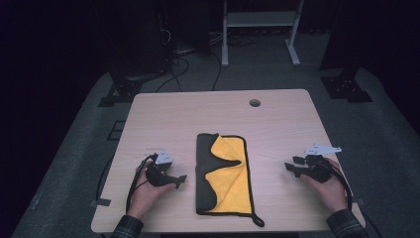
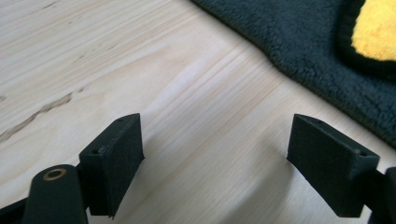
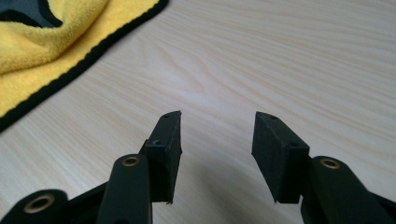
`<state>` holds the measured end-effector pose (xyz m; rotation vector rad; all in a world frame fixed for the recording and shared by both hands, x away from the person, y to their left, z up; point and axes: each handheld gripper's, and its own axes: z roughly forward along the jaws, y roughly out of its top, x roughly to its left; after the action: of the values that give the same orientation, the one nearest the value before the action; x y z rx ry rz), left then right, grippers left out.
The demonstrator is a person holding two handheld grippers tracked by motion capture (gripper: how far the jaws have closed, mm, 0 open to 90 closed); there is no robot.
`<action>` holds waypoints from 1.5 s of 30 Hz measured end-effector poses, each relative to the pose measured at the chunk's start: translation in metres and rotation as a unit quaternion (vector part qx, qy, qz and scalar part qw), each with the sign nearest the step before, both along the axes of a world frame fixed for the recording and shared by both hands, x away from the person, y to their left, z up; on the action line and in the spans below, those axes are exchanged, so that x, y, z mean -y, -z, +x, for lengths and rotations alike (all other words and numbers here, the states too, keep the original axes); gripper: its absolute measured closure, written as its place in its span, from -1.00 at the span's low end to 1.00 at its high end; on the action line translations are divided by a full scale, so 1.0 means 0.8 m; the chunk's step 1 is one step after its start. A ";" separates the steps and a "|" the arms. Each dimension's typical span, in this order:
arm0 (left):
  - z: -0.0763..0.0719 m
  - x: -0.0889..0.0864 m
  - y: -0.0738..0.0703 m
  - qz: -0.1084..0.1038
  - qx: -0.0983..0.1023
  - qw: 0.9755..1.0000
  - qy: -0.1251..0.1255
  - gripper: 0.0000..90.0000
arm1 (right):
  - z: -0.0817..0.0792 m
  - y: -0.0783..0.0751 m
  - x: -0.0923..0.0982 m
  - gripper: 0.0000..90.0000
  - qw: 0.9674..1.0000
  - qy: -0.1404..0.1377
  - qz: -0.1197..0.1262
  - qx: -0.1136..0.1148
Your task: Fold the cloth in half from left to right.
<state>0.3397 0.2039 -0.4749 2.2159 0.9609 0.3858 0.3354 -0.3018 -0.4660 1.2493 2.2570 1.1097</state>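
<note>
Yellow-and-black cloth [image 1: 224, 173], folded lengthwise with its black backing turned over along one side, lies mid-table [image 1: 277, 119] and reaches almost to the near edge. My left gripper [image 1: 179, 181] rests just beside the cloth's left border, jaws spread wide over bare wood. My right gripper [image 1: 291, 167] sits near the right edge, jaws partly apart, nothing between them.

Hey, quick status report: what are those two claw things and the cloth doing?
Left gripper open, empty. Right gripper open, empty. Yellow-and-black cloth folded on table between them, untouched. Nothing in the way.
</note>
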 end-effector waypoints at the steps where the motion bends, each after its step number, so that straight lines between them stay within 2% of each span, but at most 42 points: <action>1: -0.002 -0.001 0.001 0.003 0.006 1.000 0.001 -0.66 | 0.001 -0.001 -0.002 0.12 1.000 -0.004 0.001 0.001; 5: -0.004 -0.007 0.008 -0.006 0.019 1.000 0.009 -0.86 | 0.006 -0.003 -0.014 0.13 1.000 -0.014 0.010 0.006; 6: -0.004 -0.009 0.010 -0.011 0.023 1.000 0.009 -0.90 | 0.008 -0.004 -0.018 0.13 1.000 -0.017 0.006 0.005; 8: -0.004 -0.009 0.011 -0.009 0.021 1.000 0.007 -0.97 | 0.011 -0.008 -0.025 0.14 1.000 -0.025 0.005 0.008; 18: -0.004 -0.009 0.011 -0.007 0.019 1.000 0.005 -0.98 | 0.030 -0.027 -0.081 0.20 0.997 -0.077 0.018 0.017; 21: -0.003 -0.007 0.011 -0.007 0.017 1.000 0.006 -1.00 | 0.036 -0.030 -0.102 0.24 0.995 -0.095 0.016 0.018; 24: -0.003 -0.007 0.011 -0.006 0.017 1.000 0.006 -1.00 | 0.042 -0.031 -0.122 0.26 0.994 -0.103 0.031 0.016; 26: -0.003 -0.007 0.011 -0.007 0.017 1.000 0.006 -1.00 | 0.046 -0.032 -0.136 0.25 0.993 -0.115 0.026 0.015; 29: -0.002 -0.007 0.011 -0.007 0.017 1.000 0.006 -1.00 | 0.054 -0.034 -0.154 0.24 0.991 -0.125 0.038 0.017; 34: -0.002 -0.006 0.011 -0.008 0.017 1.000 0.006 -1.00 | 0.064 -0.030 -0.188 0.25 0.989 -0.145 0.039 0.014; 39: -0.002 -0.006 0.011 -0.007 0.017 1.000 0.007 -1.00 | 0.074 -0.021 -0.217 0.28 0.986 -0.164 0.019 0.009; 42: -0.002 -0.007 0.011 -0.007 0.017 1.000 0.007 -1.00 | 0.081 -0.021 -0.232 0.32 0.985 -0.169 0.023 0.008; 45: -0.002 -0.007 0.011 -0.006 0.018 1.000 0.007 -1.00 | 0.089 -0.019 -0.247 0.35 0.983 -0.181 0.017 0.005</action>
<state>0.3379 0.2092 -0.4837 2.1969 0.9259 0.4105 0.4063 -0.1044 -0.4509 0.8603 2.5320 1.2752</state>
